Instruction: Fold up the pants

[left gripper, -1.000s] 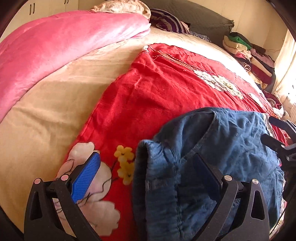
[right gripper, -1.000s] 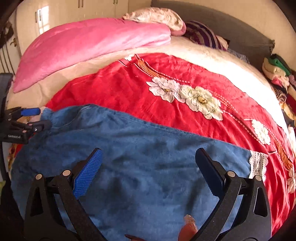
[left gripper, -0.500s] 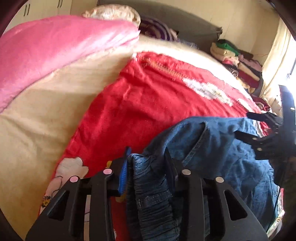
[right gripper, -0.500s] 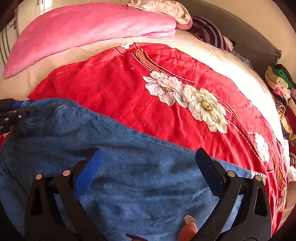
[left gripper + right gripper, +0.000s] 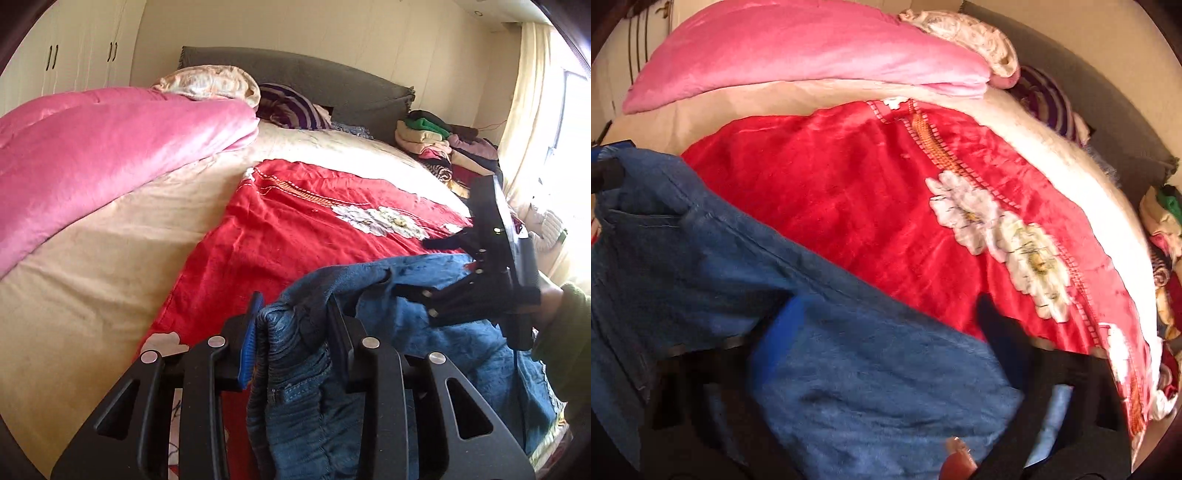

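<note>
The blue denim pants (image 5: 424, 332) lie on a red flowered blanket (image 5: 295, 229) on the bed. My left gripper (image 5: 291, 328) is shut on the pants' bunched waistband and holds it raised off the blanket. My right gripper (image 5: 428, 266) shows at the right of the left wrist view, its jaws apart around the pants' far edge. In the right wrist view the right gripper (image 5: 886, 332) is blurred and still wide, with pants cloth (image 5: 849, 369) between its fingers. The left gripper's tip (image 5: 605, 170) shows at the left edge, gripping the waistband.
A pink quilt (image 5: 92, 155) lies along the left of the bed on a beige sheet (image 5: 92, 258). Pillows (image 5: 207, 81) and a grey headboard (image 5: 332, 81) are at the back. A stack of folded clothes (image 5: 443, 147) sits at the far right by a curtain.
My left gripper closed on the waistband and lifted it. My right gripper moved forward over the pants' far edge, and the cloth has risen between its fingers.
</note>
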